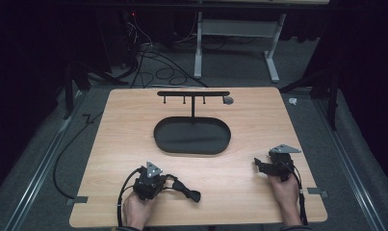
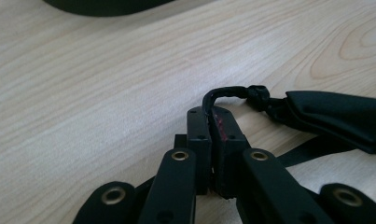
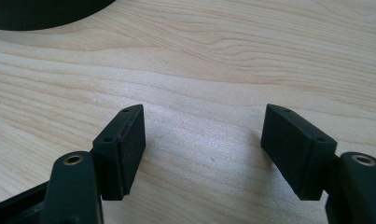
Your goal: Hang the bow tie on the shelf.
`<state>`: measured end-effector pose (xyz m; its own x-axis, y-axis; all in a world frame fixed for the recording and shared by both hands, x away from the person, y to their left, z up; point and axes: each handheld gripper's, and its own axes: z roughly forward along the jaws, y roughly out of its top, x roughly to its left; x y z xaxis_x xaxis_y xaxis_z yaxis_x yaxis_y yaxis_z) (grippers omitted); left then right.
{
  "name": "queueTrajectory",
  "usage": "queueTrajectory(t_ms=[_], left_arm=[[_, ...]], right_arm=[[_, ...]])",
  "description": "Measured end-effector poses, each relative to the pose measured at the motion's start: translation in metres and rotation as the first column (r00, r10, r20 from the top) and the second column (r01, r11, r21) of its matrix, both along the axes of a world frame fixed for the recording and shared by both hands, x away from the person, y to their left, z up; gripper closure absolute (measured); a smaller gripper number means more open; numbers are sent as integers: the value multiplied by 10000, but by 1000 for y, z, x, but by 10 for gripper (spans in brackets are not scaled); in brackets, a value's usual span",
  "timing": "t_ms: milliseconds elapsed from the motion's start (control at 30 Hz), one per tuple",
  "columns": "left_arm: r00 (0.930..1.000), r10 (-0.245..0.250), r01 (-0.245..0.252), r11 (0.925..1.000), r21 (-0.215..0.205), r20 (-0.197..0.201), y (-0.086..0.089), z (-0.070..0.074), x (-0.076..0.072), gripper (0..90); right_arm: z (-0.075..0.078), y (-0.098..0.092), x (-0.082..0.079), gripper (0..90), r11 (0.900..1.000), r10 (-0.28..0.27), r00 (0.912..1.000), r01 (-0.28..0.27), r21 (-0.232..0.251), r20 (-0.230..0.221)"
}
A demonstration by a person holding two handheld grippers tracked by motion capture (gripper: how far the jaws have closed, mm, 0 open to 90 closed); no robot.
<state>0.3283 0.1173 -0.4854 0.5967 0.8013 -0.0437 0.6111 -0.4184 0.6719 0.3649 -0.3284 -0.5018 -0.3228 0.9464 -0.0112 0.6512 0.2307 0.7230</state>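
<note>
Wood-grain table over grey carpet; left gripper pinches a black strap, right gripper spread.

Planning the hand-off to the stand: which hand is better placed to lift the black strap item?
Left. The left gripper is already shut on the strap of the black item. The right gripper sits open over bare table, apart from it.

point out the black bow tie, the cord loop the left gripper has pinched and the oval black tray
black bow tie [image 2: 337,119], left gripper view, folded fabric wing
cord loop [image 2: 225,92], left gripper view, bend above the pads
oval black tray [image 1: 192,150], high view, near rim
</note>
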Motion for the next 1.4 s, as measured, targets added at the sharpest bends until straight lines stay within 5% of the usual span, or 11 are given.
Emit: queueTrajectory(t_ms=[533, 1067, 1400], left_arm=[[9915, -542, 628, 9956, -695, 1185, -8, 55, 17, 870], [9668, -1546, 1715, 9828, -679, 2034, -29, 102, 38, 869], [9589, -1703, 1853, 9816, -462, 2272, -36, 120, 54, 870]], right_arm=[[0, 0, 0, 316, 10000, 44, 10000, -44, 14, -13], [0, 1, -1, 312, 10000, 50, 10000, -50, -3, -6], [0, 0, -1, 312, 10000, 64, 10000, -64, -11, -2]])
